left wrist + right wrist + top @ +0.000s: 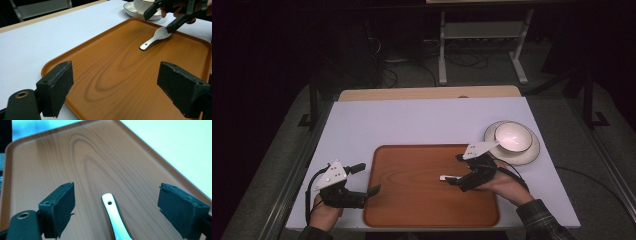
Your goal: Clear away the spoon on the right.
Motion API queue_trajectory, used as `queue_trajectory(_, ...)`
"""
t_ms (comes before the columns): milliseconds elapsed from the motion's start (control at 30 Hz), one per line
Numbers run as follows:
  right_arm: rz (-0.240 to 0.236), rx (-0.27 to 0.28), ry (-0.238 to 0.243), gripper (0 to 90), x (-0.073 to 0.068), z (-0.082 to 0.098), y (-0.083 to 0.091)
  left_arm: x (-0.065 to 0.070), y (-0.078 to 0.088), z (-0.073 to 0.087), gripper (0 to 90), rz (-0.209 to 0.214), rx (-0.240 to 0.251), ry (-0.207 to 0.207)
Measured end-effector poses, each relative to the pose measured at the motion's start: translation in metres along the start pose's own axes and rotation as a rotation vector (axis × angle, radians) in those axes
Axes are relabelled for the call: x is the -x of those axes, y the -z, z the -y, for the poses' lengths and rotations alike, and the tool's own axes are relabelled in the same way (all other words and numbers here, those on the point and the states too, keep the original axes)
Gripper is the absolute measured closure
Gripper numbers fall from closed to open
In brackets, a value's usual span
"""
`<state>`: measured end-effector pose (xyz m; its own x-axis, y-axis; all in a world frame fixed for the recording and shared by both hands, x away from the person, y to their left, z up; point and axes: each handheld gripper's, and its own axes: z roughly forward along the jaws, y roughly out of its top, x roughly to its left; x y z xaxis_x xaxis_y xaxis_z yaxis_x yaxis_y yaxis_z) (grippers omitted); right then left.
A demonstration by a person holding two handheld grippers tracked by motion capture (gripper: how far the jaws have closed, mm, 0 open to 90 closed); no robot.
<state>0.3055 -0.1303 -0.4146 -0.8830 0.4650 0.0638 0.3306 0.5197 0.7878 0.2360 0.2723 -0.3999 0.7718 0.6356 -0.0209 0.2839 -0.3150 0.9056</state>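
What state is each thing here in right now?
Left gripper: open, holding nothing, at the tray's left edge.
Right gripper: open, jaws either side of the spoon.
Spoon: lying flat on the tray.
Tray: flat on the table.
Bowl: upright on the saucer.

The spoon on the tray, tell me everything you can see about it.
The spoon is white and glossy, looks ceramic, with a broad bowl and a short flat handle with a small hole near its tip. It lies on the wooden tray, right of center, handle toward the tray's middle. The right gripper straddles it, open, one jaw at the bowl.
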Motion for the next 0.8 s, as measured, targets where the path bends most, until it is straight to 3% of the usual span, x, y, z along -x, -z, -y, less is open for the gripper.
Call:
queue_trajectory(467,0.067,0.138,-0.032,12.8,0.005,0.003,0.042,-0.001,0.001,0.000,12.9,-0.003,0.001,0.000)
queue_trajectory(800,0.096,0.192,-0.049,12.8,0.003,0.010,0.067,-0.001,0.001,0.000,12.9,-0.003,0.002,0.001)
